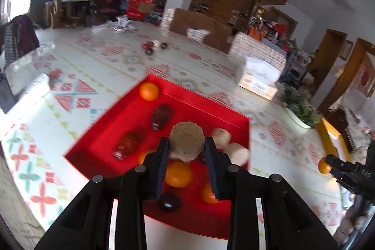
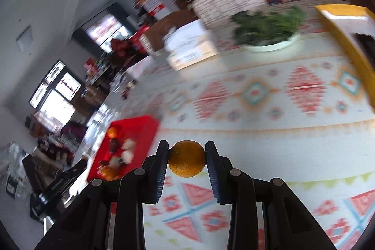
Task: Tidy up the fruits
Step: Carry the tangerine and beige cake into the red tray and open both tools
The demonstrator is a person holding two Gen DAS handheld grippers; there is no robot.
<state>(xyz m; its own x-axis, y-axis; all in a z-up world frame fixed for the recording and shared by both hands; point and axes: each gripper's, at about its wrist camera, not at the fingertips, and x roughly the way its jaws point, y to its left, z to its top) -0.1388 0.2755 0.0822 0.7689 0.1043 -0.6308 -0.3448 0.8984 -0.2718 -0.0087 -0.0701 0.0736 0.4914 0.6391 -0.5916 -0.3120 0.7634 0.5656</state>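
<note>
Patterned cloth covers my desk; my left claw grips a brown kiwi above the red tray, my right claw clamps an orange over the cloth.

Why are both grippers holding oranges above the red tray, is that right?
Not quite. Only the right gripper holds an orange, as the right wrist view shows, and it is over the patterned tablecloth, not the tray. The left wrist view shows the left gripper holding a brown fuzzy fruit, perhaps a kiwi, above the red tray.
</note>
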